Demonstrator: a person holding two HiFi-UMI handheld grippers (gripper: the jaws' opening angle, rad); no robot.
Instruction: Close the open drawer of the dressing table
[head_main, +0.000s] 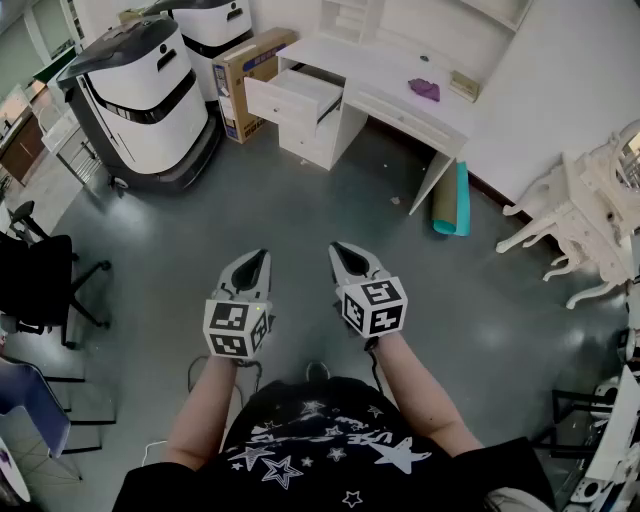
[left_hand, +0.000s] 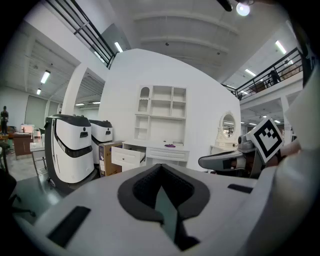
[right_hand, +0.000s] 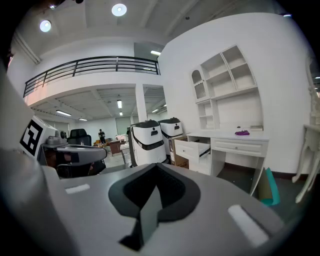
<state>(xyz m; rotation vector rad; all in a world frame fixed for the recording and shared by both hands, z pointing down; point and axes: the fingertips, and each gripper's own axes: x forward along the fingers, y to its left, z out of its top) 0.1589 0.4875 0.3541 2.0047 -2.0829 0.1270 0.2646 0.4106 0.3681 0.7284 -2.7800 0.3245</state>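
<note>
The white dressing table stands far ahead against the wall, and its top left drawer is pulled out. Both grippers hover side by side over the grey floor, well short of it. My left gripper is shut with nothing in it, and so is my right gripper. In the left gripper view the drawer shows small beyond the shut jaw tips. The right gripper view shows the drawer past its own shut tips.
Two large white machines and a cardboard box stand left of the table. A teal rolled mat leans by its right leg; a purple cloth lies on top. Black chair at left, ornate white furniture at right.
</note>
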